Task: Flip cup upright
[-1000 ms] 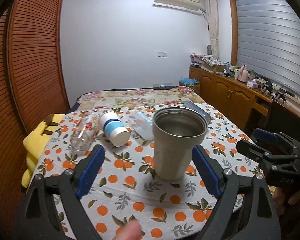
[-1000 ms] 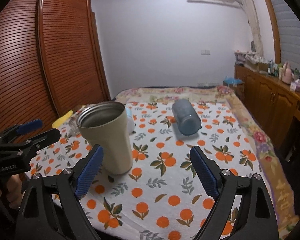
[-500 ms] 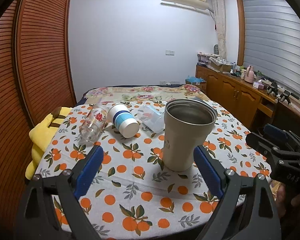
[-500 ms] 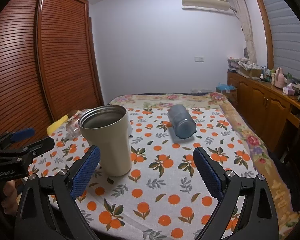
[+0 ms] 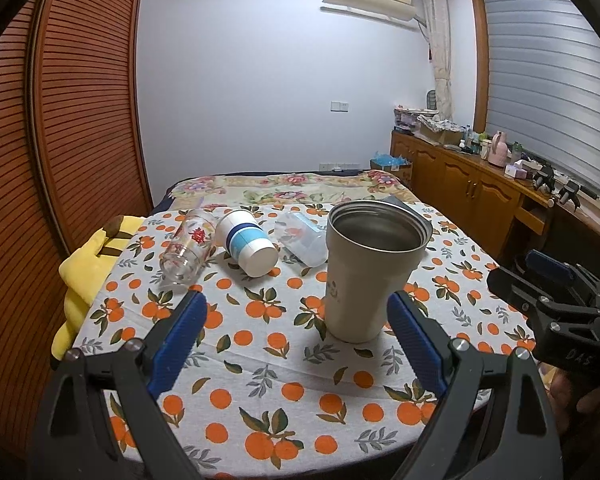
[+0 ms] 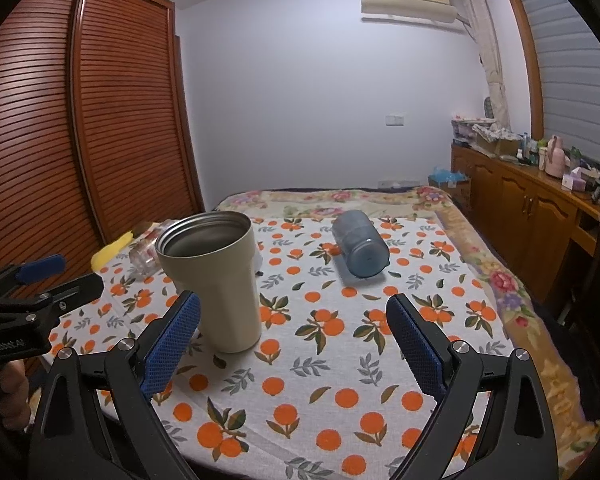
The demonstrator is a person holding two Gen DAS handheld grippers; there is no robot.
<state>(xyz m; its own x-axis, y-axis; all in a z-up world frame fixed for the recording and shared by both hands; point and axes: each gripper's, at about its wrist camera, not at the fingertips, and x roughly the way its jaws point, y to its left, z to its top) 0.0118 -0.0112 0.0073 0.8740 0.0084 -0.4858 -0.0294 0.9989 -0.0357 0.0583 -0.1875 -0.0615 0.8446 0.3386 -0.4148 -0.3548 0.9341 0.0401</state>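
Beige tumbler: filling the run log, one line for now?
beige tumbler upright, mouth up | left gripper open, empty | right gripper open, empty | blue cup on side

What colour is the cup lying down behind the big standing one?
The blue cup is a see-through greyish blue, clearest in the right wrist view.

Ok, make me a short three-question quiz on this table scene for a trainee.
1. True or false: the beige tumbler stands upright, mouth up.
2. How many cups lie on their sides? A) two B) four C) none
3. Fill in: both the left gripper and the right gripper are ____.

Key: 1 true. 2 B: the glass cup, the white and blue cup, the clear cup and the blue cup. 3 open, holding nothing.
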